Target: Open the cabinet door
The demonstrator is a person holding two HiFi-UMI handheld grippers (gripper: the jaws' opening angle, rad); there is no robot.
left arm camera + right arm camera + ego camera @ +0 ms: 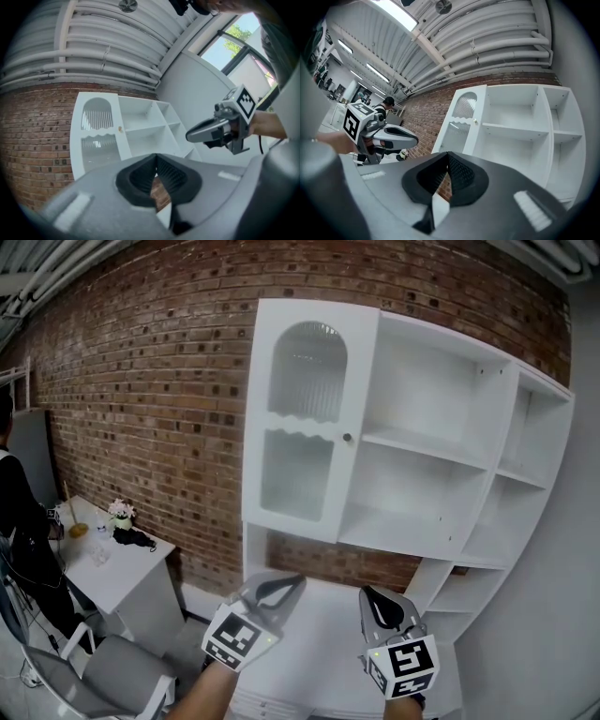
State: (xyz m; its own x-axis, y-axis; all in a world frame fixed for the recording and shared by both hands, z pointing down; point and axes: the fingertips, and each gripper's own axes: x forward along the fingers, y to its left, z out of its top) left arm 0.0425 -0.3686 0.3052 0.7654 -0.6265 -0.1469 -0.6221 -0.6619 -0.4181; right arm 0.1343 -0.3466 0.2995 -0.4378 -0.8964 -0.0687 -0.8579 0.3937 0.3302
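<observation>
Approaching: my left gripper (286,587) and right gripper (373,601) closed, empty. Knob (347,437) up ahead (door (300,427) seemingly shut); next reach, open, grasp.

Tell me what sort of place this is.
Probably an indoor lab or studio in an industrial-style building: exposed brick wall, bare pipes under the ceiling, and a white cabinet near a desk.

Tabletop clutter (114,524), perhaps flowers, indistinct
</observation>
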